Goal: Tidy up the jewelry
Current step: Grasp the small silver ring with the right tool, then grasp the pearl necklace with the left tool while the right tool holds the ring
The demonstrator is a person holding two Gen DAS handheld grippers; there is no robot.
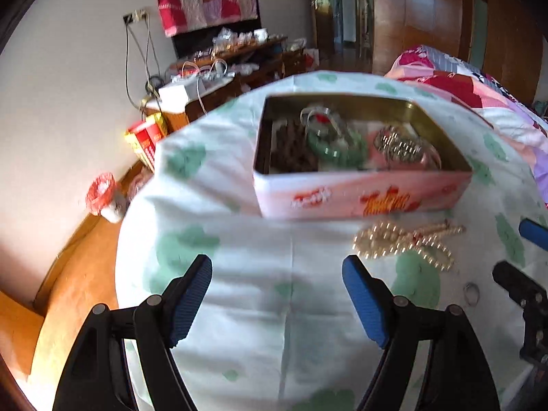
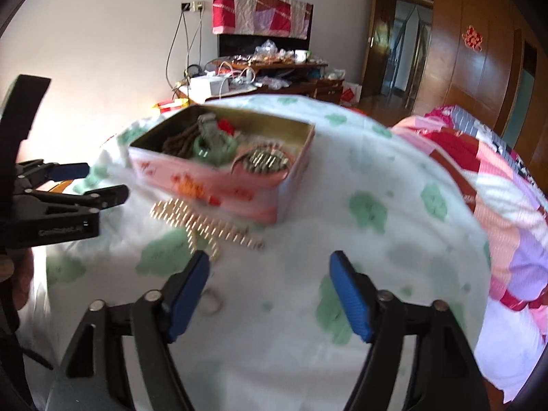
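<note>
My left tongs (image 1: 277, 274) stand spread wide over bare cloth, nothing between the blue pads; my right tongs (image 2: 269, 274) are also spread and empty, hovering above the same white cloth with green blotches (image 2: 394, 239); no earlier view tells me more of them.

Writing first: the pink tin (image 1: 359, 195) carries orange-red lettering on its near wall, too blurred to read; the side of my left tool, seen from the right camera, bears a pale embossed brand that I cannot make out; a red paper character (image 2: 472, 38) hangs on the wooden wardrobe door.

The tin sits open on the cloth; inside lie dark brown beads (image 1: 291, 147), a green bangle (image 1: 335, 144) and a coil of gold-toned chain (image 1: 399, 144); the gold bead necklace (image 1: 407, 243) lies outside, just beside the tin's near wall, in a loose heap; a small ring (image 1: 472, 293) lies on the cloth nearer to me, close to my right tongs' inner finger.

The cloth drops off at its left edge toward an orange wooden floor (image 1: 78, 274); a patchwork quilt (image 2: 496, 188) borders the right; the near stretch of cloth is open.
</note>
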